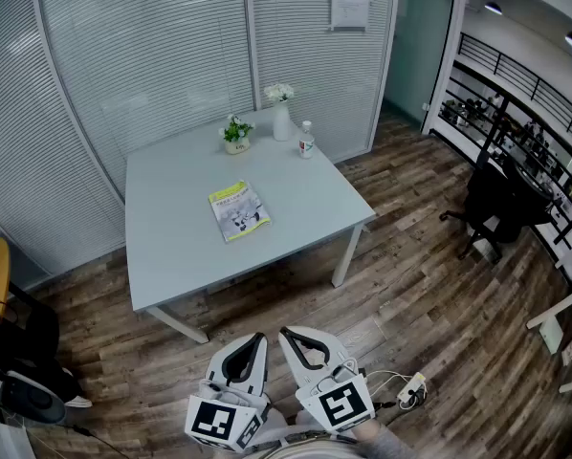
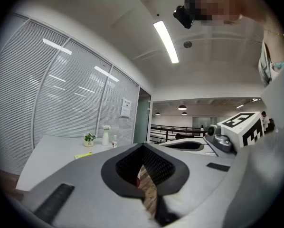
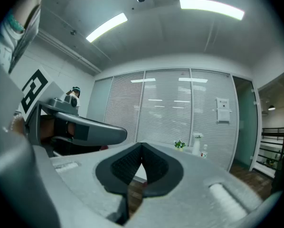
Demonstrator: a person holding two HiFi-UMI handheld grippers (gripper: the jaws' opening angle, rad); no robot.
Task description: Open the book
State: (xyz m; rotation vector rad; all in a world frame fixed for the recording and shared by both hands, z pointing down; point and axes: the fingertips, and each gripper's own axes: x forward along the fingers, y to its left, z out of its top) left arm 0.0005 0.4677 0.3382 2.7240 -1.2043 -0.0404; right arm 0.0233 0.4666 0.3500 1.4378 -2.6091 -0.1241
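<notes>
While the book (image 1: pixel 239 210) lies closed near the middle of the table (image 1: pixel 171 247), the left gripper (image 1: pixel 258 337) and right gripper (image 1: pixel 285 333) hang well short of it, jaws pressed together, empty. Approach comes first, I judge: reach forward, then catch the cover's edge.

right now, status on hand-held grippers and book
Left hand-held gripper shut, empty; right hand-held gripper same. Thin yellow-green book closed, flat on pale grey table. Nothing in the way.

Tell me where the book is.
In the head view, left of centre, the book lies closed on the table, this side of the potted plant.
</notes>
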